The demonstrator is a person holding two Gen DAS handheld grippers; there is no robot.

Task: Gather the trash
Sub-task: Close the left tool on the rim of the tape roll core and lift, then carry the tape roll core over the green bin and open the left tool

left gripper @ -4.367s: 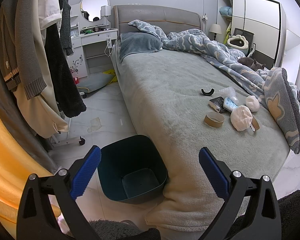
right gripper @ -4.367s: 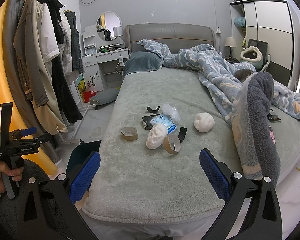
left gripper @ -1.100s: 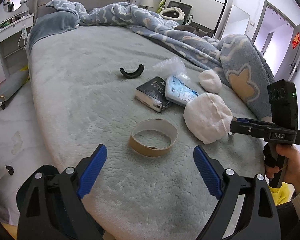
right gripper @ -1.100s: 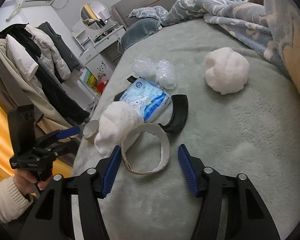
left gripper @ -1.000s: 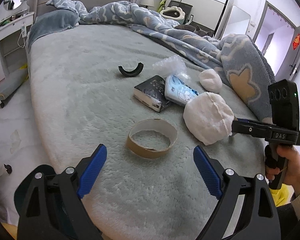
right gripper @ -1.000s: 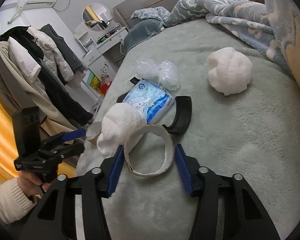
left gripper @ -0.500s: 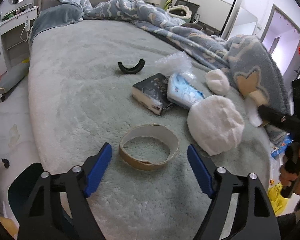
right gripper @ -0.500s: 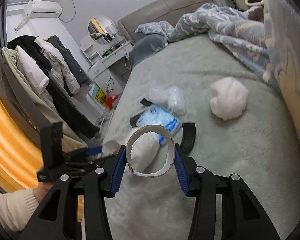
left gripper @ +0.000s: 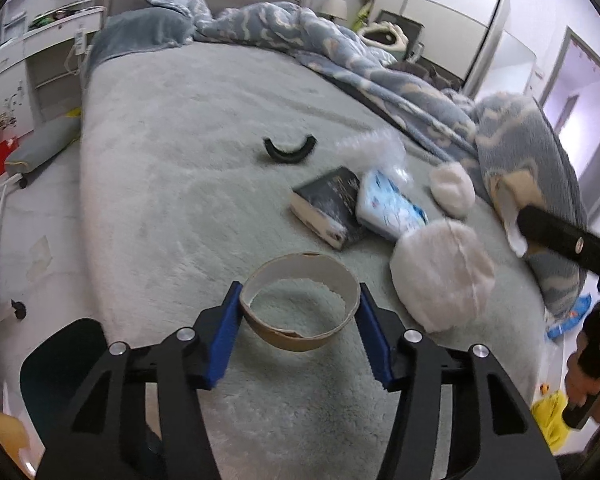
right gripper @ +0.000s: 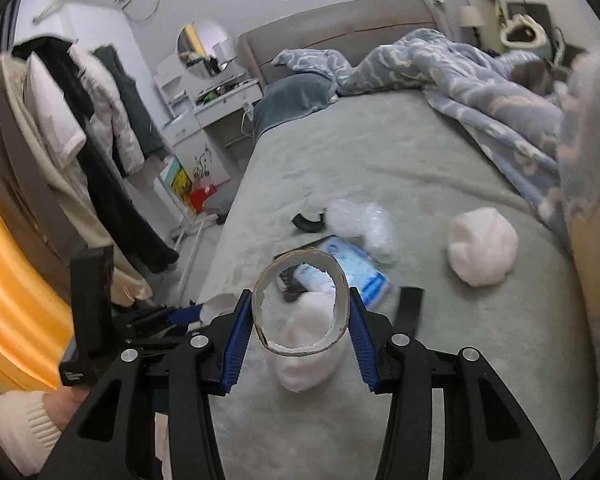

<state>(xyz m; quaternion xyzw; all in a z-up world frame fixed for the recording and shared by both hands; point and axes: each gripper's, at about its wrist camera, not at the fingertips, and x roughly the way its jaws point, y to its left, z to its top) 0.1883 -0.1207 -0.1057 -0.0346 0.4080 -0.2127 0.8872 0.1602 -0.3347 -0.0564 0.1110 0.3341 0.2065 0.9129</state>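
My left gripper (left gripper: 299,330) is shut on a brown cardboard tape ring (left gripper: 268,280) at the near edge of the grey bed (left gripper: 180,152). My right gripper (right gripper: 300,328) is shut on a second cardboard ring (right gripper: 260,300) and holds it above the bed. On the bed lie two white fluffy balls (left gripper: 440,276) (right gripper: 482,252), a blue tissue pack (left gripper: 392,210), a black book (left gripper: 330,208), crumpled clear plastic (right gripper: 360,220) and two black curved pieces (left gripper: 288,150) (right gripper: 408,312). The dark green bin (left gripper: 60,364) stands on the floor at lower left.
A blue patterned duvet (left gripper: 380,76) is heaped on the bed's far and right side. Coats hang on a rack (right gripper: 80,128) left of the bed. A white dressing table (right gripper: 204,104) stands by the headboard. A grey cushion (left gripper: 40,148) lies on the floor.
My left gripper has closed around the cardboard ring on the bed. My right gripper has lifted its ring off the bed and moved it toward the left.
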